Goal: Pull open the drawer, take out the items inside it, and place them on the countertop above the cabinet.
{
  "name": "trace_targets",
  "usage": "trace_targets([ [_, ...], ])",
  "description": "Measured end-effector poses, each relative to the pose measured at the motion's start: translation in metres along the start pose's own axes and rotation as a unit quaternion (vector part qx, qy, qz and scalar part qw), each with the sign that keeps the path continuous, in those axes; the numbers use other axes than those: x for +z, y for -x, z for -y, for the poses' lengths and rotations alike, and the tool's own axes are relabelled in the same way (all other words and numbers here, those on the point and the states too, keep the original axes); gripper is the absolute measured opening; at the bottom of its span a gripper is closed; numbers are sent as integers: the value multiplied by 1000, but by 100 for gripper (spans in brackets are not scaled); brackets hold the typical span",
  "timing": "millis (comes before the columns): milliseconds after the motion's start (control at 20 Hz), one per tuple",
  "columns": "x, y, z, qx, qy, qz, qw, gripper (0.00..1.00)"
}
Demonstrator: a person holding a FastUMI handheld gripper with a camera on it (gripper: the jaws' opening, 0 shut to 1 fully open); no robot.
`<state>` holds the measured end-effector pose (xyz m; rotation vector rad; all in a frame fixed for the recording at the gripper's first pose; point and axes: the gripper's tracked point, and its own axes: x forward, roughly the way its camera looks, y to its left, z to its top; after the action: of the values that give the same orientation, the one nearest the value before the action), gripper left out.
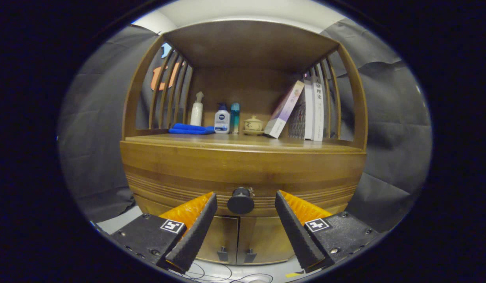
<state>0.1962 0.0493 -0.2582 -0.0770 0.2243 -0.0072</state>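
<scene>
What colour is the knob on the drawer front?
Black, seen best in the gripper view: the knob sits between the open gripper fingers, untouched.

- The cabinet is warm brown wood with fine horizontal grooves across the drawer front.
- The drawer knob is black.
- A blue cloth lies on the surface.
- The spray bottle is white.
- The small bottle is white with a dark blue cap.
- The slim bottle is teal.
- The lidded jar is cream.
- The leaning book is pale purple.
</scene>
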Motion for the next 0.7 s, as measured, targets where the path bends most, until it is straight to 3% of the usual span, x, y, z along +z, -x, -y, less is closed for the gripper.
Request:
trace_targets([
  [50, -3, -12, 3, -4, -2, -4, 1000, 96],
  [150, -9, -19, 2, 0, -9, -14, 1000, 84],
  [450, -9, -37, -5, 11, -19, -14, 1000, 70],
  [700, -8, -39, -5, 9, -25, -9, 1000, 52],
])
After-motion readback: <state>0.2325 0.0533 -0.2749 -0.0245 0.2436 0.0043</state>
